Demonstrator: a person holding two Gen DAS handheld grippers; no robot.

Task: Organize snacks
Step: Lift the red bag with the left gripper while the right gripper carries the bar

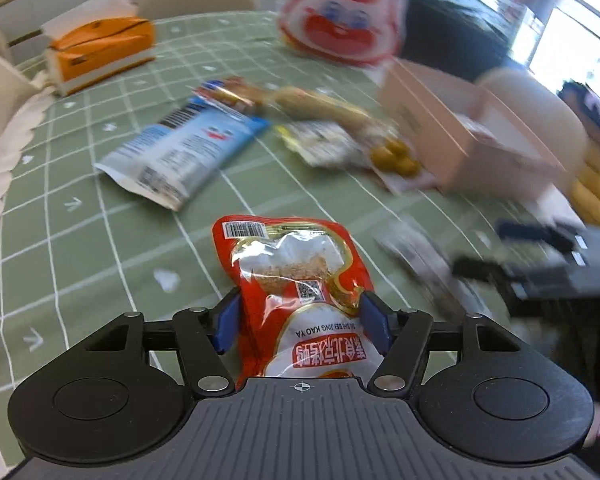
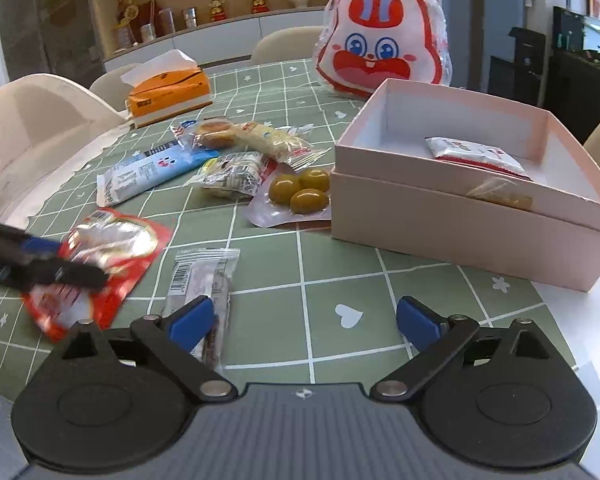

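Observation:
My left gripper (image 1: pixel 300 320) is shut on a red roast-duck snack packet (image 1: pixel 296 272), held just above the green checked tablecloth; the packet also shows in the right wrist view (image 2: pixel 112 248) with the left gripper (image 2: pixel 80 268) on it. My right gripper (image 2: pixel 304 320) is open and empty, low over the cloth beside a small clear-wrapped bar (image 2: pixel 204 280). An open pink box (image 2: pixel 460 216) stands to the right and holds a white-red packet (image 2: pixel 476 154) and a small clear packet (image 2: pixel 500 194). Loose snacks lie mid-table: a blue-white packet (image 2: pixel 148 172), an olive pack (image 2: pixel 300 194), wrapped pastries (image 2: pixel 256 136).
A rabbit-face bag (image 2: pixel 384 44) stands behind the box. An orange tissue box (image 2: pixel 168 94) sits at the far left of the table. Beige chairs (image 2: pixel 40 120) ring the table. The table's white edge (image 2: pixel 580 320) runs at the right.

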